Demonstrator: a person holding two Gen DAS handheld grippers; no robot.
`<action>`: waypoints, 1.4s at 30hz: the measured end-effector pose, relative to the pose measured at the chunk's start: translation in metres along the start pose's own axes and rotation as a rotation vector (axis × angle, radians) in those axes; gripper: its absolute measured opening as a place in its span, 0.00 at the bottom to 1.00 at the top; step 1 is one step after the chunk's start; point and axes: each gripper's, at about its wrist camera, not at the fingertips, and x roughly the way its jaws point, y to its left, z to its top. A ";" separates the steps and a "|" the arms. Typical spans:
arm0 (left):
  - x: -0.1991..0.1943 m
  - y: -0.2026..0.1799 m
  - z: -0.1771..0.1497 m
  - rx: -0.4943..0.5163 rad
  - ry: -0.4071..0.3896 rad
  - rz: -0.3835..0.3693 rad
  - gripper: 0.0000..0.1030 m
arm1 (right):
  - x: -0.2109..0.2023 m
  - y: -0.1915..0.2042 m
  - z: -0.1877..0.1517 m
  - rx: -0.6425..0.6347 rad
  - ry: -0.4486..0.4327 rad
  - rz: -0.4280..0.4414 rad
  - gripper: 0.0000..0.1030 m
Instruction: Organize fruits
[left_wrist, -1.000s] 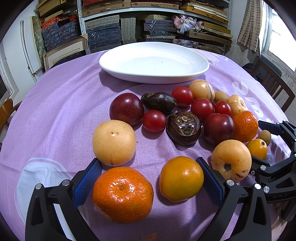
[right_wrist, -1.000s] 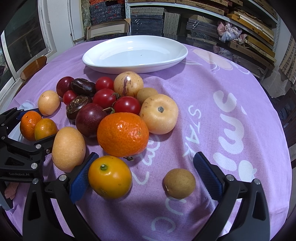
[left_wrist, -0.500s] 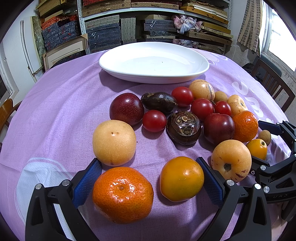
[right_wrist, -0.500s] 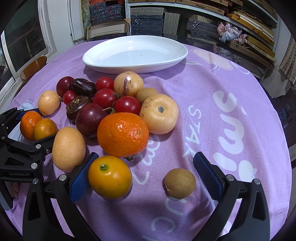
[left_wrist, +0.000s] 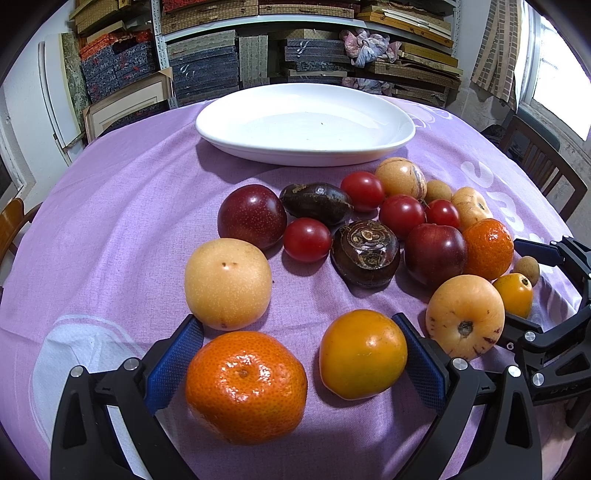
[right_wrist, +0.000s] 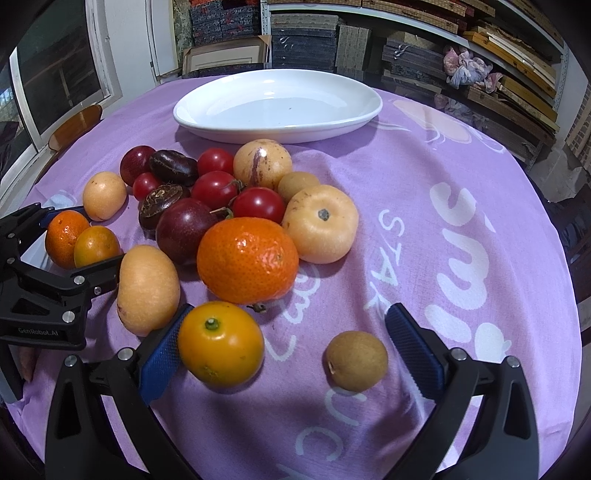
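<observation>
Many fruits lie loose on the purple tablecloth (left_wrist: 122, 206) in front of an empty white oval plate (left_wrist: 306, 125), which also shows in the right wrist view (right_wrist: 277, 105). My left gripper (left_wrist: 295, 354) is open; a mandarin (left_wrist: 245, 386) and a yellow-orange fruit (left_wrist: 364, 354) sit between its blue pads, ungripped. My right gripper (right_wrist: 288, 339) is open around a small orange fruit (right_wrist: 221, 343) and a brown longan (right_wrist: 356, 360). A large mandarin (right_wrist: 247, 260) lies just beyond.
Plums (left_wrist: 252, 216), cherry tomatoes (left_wrist: 307, 239), dark chestnuts (left_wrist: 365, 253) and pale pears (left_wrist: 228, 283) crowd the middle. Shelves (left_wrist: 295, 55) stand behind the table. A wooden chair (left_wrist: 543, 166) is at the right. Each gripper is visible at the other view's edge.
</observation>
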 end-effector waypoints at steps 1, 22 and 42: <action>-0.002 0.000 -0.001 0.003 0.000 -0.002 0.97 | -0.001 -0.001 -0.001 -0.004 0.001 0.002 0.96; -0.004 0.006 -0.001 0.079 0.018 -0.062 0.97 | -0.003 -0.009 -0.003 -0.064 0.003 0.045 0.96; -0.007 0.015 -0.009 0.155 0.010 -0.116 0.97 | -0.055 -0.015 -0.022 -0.129 -0.189 0.091 0.96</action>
